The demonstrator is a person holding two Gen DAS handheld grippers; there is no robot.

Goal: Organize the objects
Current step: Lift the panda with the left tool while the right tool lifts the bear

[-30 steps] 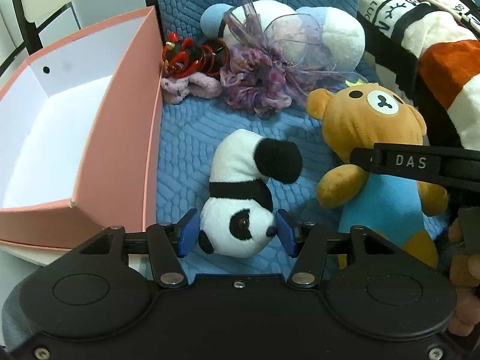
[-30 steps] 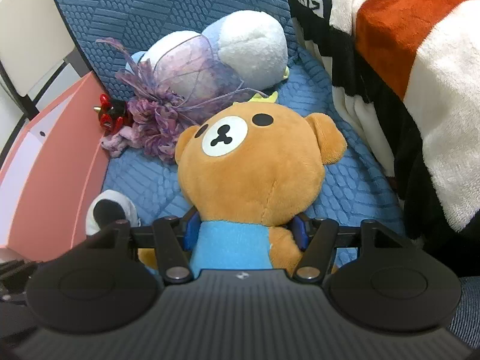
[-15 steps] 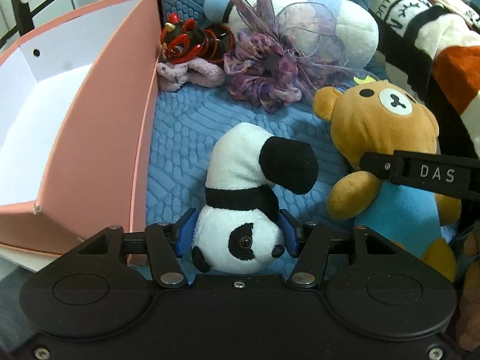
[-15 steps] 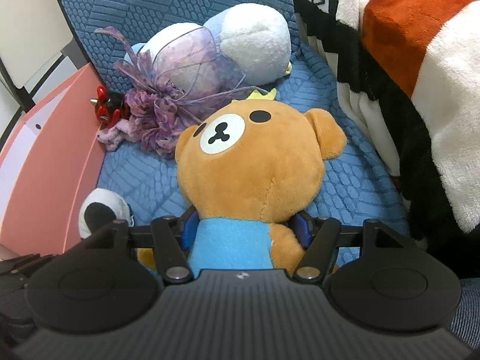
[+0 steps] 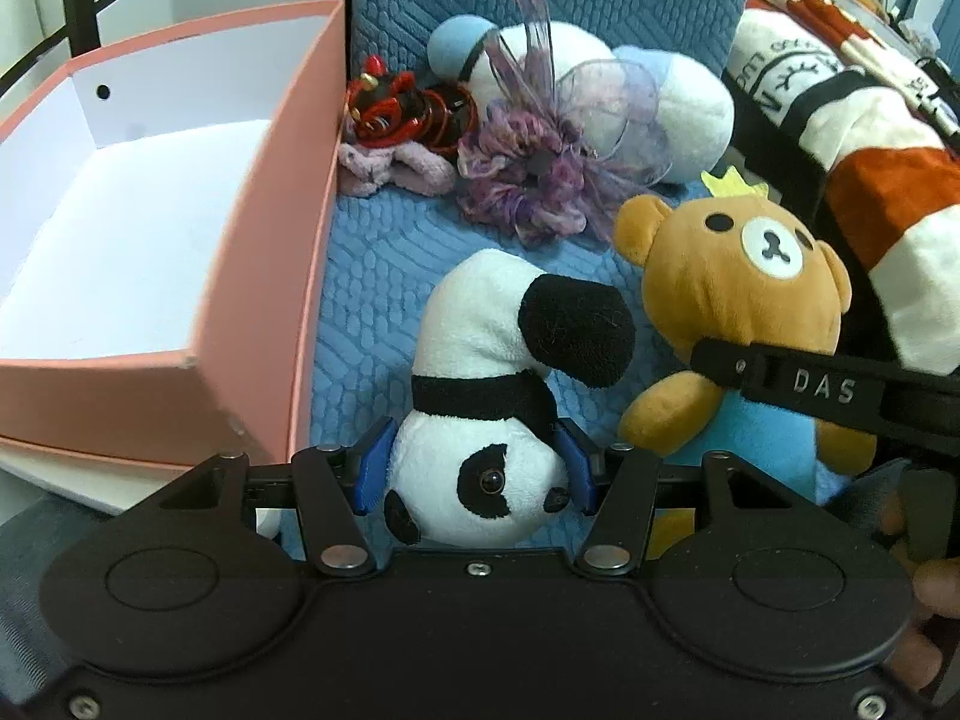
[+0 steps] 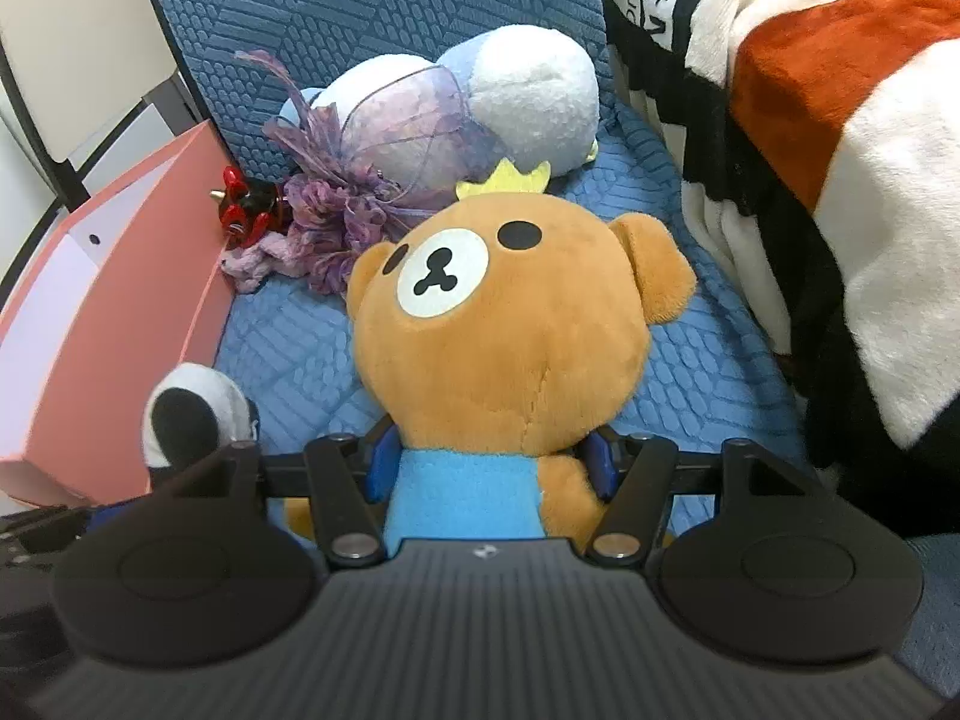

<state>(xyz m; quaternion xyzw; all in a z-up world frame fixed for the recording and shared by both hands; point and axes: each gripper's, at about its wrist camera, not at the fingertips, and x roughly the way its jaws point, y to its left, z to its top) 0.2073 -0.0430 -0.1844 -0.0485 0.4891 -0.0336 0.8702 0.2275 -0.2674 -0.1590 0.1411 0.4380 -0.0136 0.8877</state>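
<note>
Nearest, the left tongs [image 5: 477, 471] were closed on the head of a panda plush [image 5: 510, 396], blue pads pressing its white cheeks from both sides; the grip on the head was presumably chosen because that end lay closest. The panda's body curled away over the blue quilted cushion [image 5: 384, 300], near that cushion's front edge, one black limb pointing right. Beside it, toward the cushion's right side, the right tongs [image 6: 489, 468] were closed around the blue-shirted torso of a brown bear plush [image 6: 504, 324], pads sunk in just under the large head, the narrowest part and so the likeliest to hold. The bear's head leaned away from the tongs, its yellow crown [image 6: 501, 177] toward the cushion's back. Whether either toy had left the cushion could not be told. Against the cushion's left edge stood a pink box [image 5: 282, 276], open, its white interior holding nothing visible; by judgement this was the intended container, both toys being gripped for transfer into it. Farther back, in the cushion's rear left corner, lay a red and black trinket [image 5: 396, 111] atop a mauve scrunchie [image 5: 396, 171], then a purple ribbon ornament [image 5: 534, 180], and behind it a white and pale blue plush [image 5: 660, 96] against the backrest, none yet sorted. A striped blanket [image 6: 840, 150] bordered the right edge.
</note>
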